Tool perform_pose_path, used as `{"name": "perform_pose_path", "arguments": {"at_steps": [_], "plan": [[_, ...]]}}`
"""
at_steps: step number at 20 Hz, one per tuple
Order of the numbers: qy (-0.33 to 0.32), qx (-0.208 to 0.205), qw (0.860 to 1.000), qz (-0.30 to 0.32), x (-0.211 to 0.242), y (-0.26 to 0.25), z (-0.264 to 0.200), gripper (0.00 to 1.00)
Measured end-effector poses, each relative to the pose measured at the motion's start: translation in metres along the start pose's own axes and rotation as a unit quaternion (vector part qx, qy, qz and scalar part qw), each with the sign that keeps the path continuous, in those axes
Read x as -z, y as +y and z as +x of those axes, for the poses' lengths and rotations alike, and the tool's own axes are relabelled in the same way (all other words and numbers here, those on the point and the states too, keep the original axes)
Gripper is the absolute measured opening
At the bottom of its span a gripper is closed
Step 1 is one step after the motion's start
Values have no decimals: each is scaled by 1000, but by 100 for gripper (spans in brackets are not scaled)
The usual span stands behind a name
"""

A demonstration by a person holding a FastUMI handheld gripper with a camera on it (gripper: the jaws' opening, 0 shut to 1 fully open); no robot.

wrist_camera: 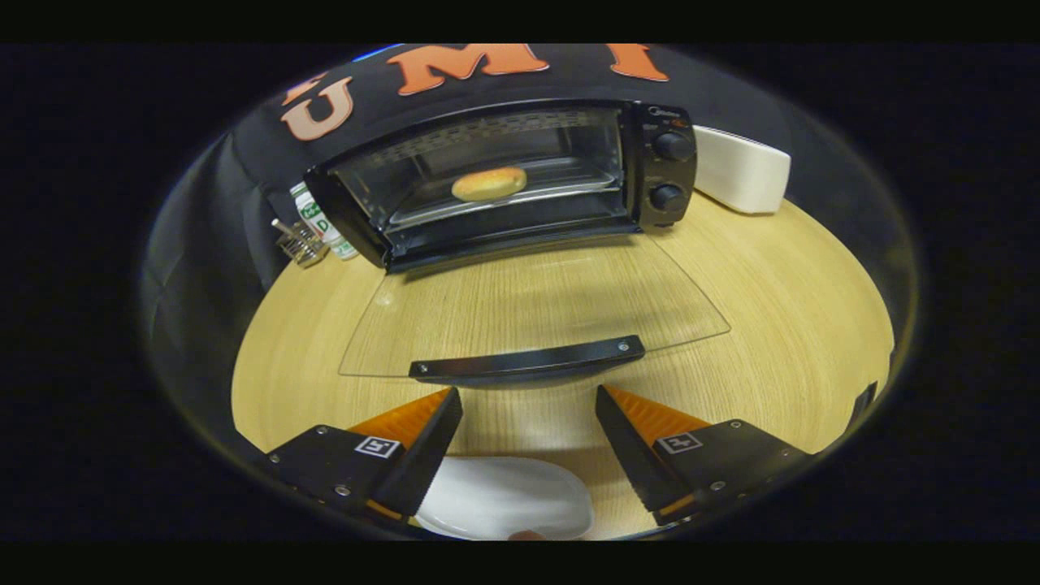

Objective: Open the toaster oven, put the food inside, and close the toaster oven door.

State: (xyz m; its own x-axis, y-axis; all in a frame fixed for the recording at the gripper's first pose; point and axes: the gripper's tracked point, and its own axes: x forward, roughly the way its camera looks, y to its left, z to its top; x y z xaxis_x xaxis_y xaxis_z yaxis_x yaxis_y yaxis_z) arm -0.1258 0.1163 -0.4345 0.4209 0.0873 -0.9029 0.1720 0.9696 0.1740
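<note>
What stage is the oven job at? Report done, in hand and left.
Done: the toaster oven stands open, its glass door folded down flat, and the bun lies on the rack inside. The white plate beneath the fingers looks empty. In hand: nothing; the gripper is open, just short of the door handle. Left: lift the door shut.
</note>
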Motion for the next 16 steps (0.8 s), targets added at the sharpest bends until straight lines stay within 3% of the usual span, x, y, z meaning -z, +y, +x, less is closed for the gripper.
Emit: {"name": "perform_pose_path", "arguments": {"at_steps": [9,16], "plan": [[4,17,999,-36,-8,6,7,99],[-48,5,998,-46,-48,17,-29,99]]}}
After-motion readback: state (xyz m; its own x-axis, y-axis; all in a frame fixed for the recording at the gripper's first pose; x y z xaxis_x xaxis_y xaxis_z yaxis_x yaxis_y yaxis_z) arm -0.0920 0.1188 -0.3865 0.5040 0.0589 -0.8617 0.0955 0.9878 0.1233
